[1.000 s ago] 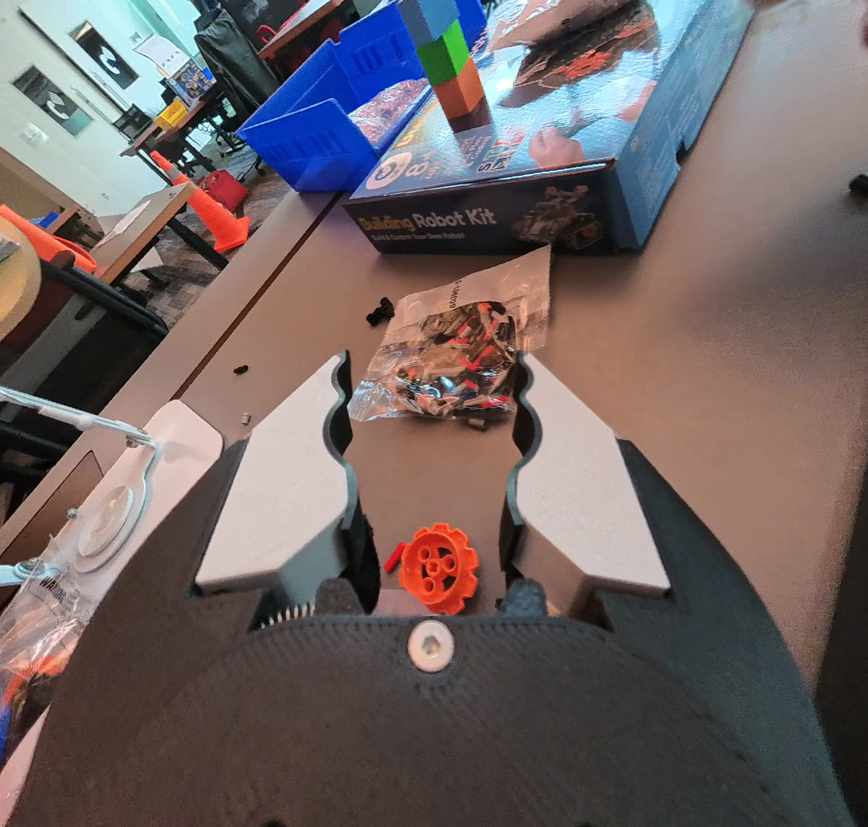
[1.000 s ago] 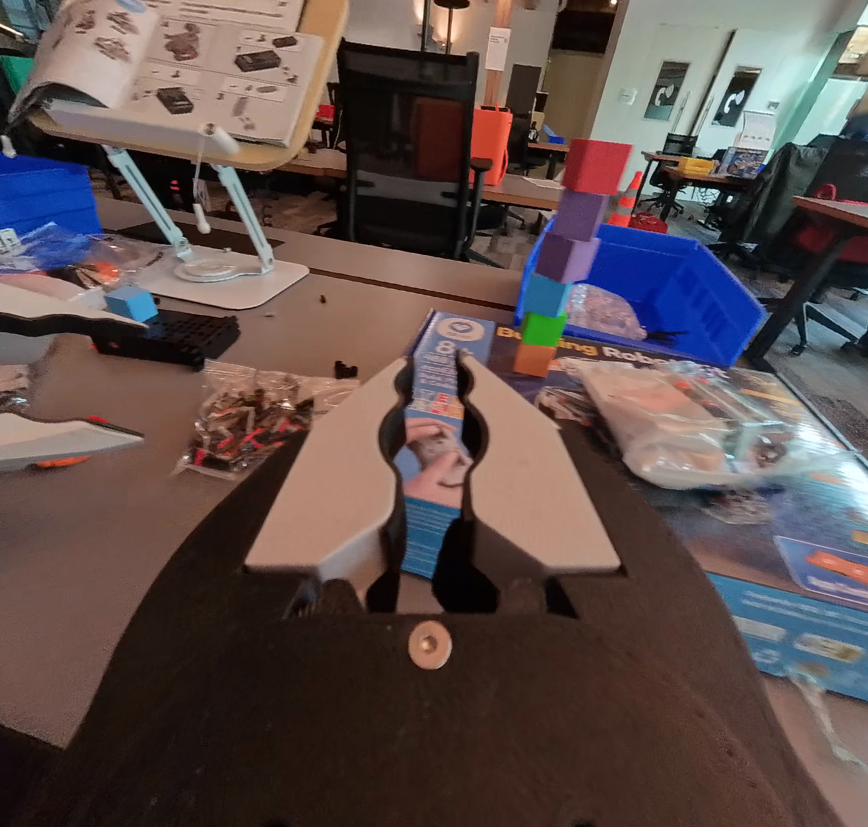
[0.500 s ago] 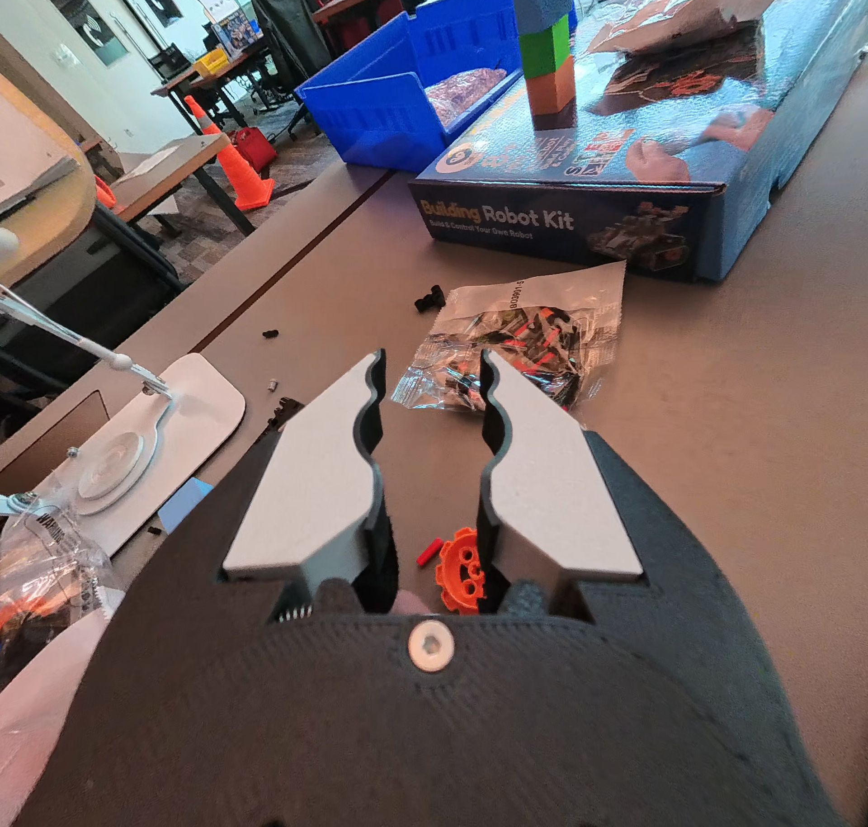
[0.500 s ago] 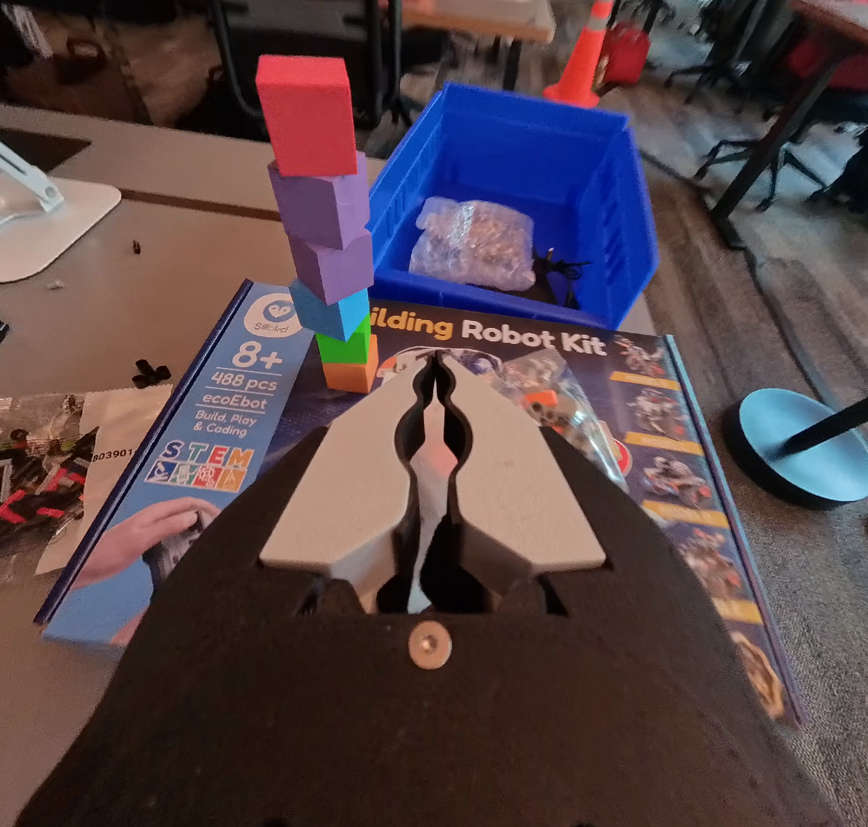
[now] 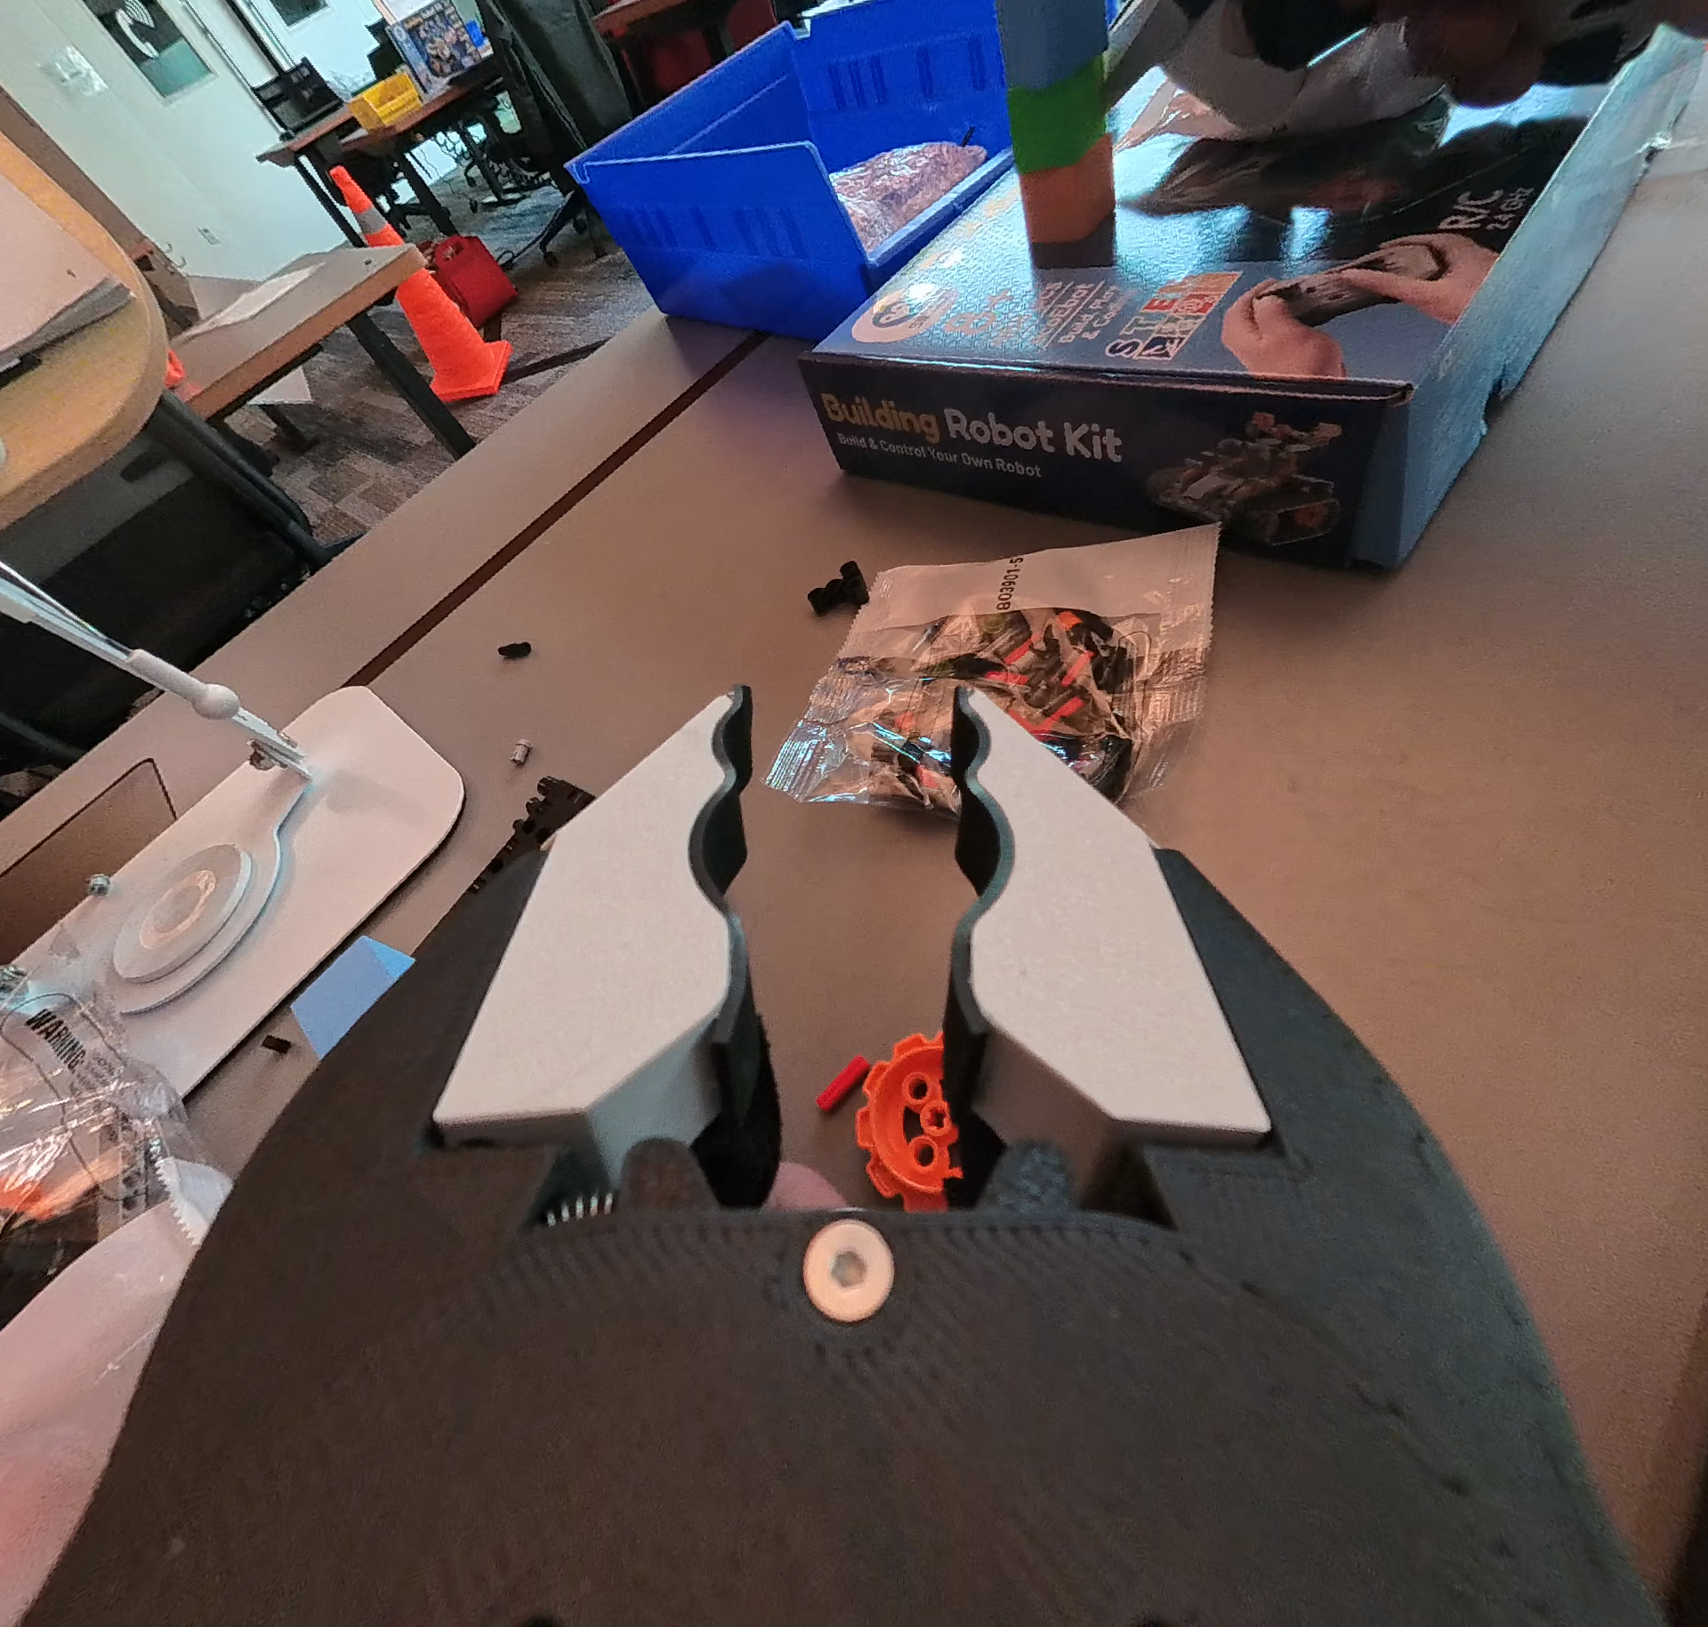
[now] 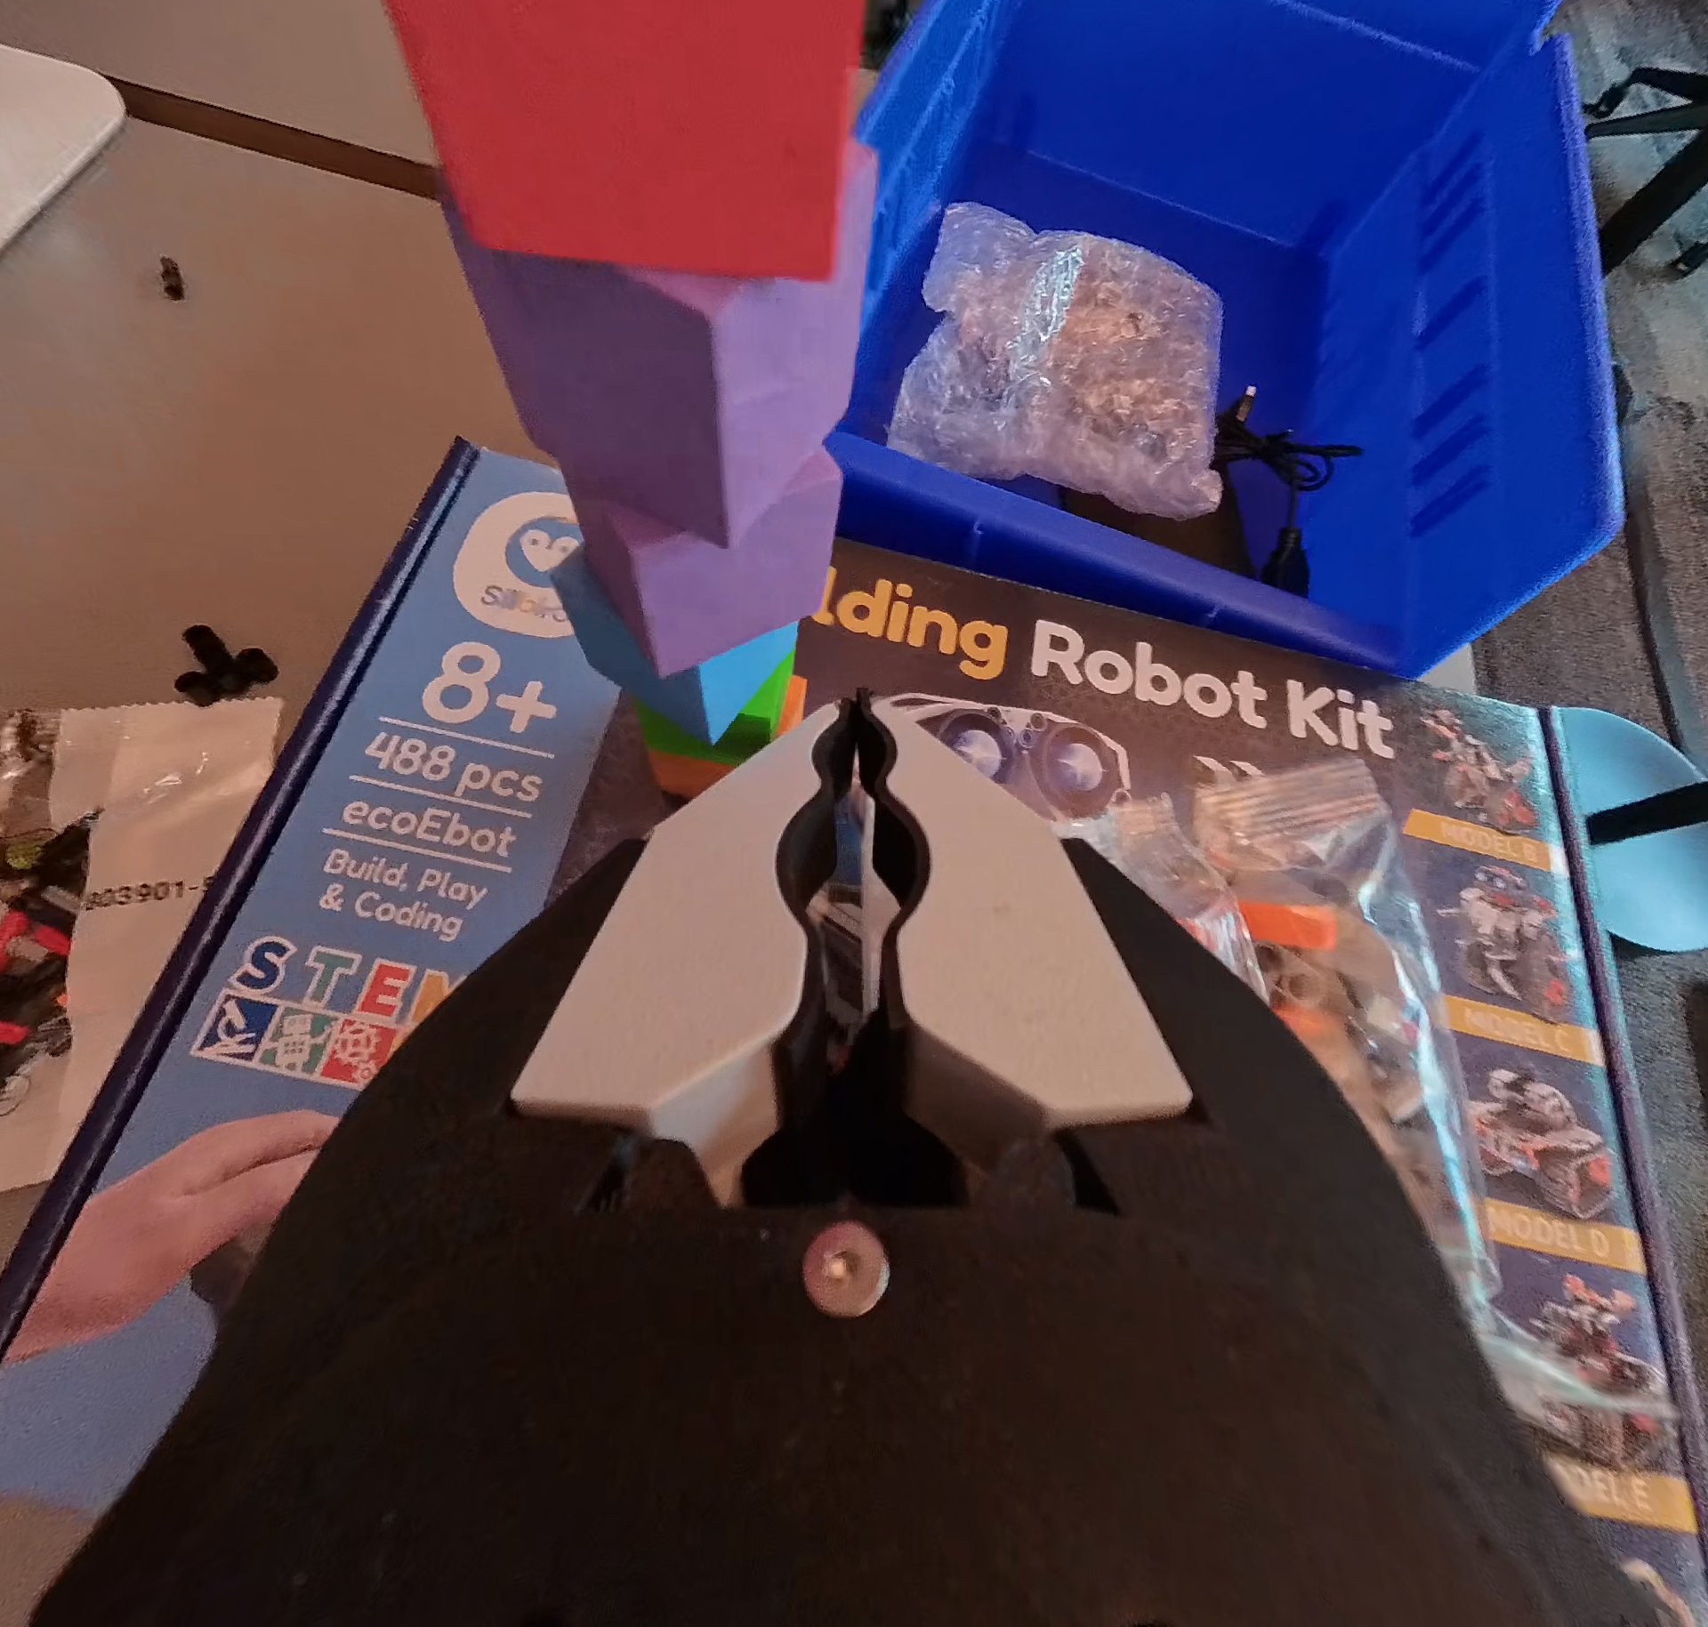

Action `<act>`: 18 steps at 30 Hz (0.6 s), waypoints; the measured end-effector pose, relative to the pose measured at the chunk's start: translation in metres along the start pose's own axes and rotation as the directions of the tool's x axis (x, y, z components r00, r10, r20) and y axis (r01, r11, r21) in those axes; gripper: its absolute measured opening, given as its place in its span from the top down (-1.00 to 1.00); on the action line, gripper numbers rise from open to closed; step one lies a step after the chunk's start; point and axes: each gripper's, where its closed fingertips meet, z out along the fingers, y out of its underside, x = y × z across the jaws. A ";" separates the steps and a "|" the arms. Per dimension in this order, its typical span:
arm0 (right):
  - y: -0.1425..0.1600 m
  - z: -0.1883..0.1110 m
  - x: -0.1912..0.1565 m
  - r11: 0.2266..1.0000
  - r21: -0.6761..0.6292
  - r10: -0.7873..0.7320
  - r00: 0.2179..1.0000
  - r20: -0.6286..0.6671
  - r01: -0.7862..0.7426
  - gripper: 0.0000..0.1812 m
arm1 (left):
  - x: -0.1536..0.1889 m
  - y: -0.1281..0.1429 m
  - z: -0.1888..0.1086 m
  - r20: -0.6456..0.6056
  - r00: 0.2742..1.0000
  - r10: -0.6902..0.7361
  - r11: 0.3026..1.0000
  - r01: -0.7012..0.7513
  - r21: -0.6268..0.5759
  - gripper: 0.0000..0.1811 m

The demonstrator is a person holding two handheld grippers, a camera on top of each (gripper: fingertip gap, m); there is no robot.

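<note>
My left gripper [image 5: 850, 705] is open and empty, low over the grey table [image 5: 1386, 936]. An orange gear [image 5: 910, 1130] and a small red pin [image 5: 843, 1091] lie under it between the finger bases. A clear bag of small black and red parts [image 5: 1007, 686] lies just past the fingertips. My right gripper [image 6: 855, 705] is shut on a strip of a clear plastic bag [image 6: 1294, 917] that lies on the blue kit box [image 6: 444, 806]. A leaning tower of foam blocks [image 6: 665, 335] stands on the box just ahead of its tips.
A blue bin [image 6: 1479, 289] behind the box holds a bubble-wrap bundle [image 6: 1063, 353] and a black cable. In the left wrist view the box [image 5: 1155, 363], tower [image 5: 1058, 132], a white stand base [image 5: 305, 834], a blue block [image 5: 351, 1000] and loose black parts [image 5: 839, 586] show. Across from one pair of fingers to the other is roughly 30 cm.
My right gripper has moved forward over the kit box, close to the block tower, and tipped downward. My left gripper's jaws have narrowed and it has swung slightly.
</note>
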 end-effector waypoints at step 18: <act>-0.004 -0.012 -0.050 0.978 0.104 -0.196 0.968 0.157 0.181 1.00 | -0.005 0.002 0.002 0.009 1.000 -0.017 1.000 0.017 -0.004 0.54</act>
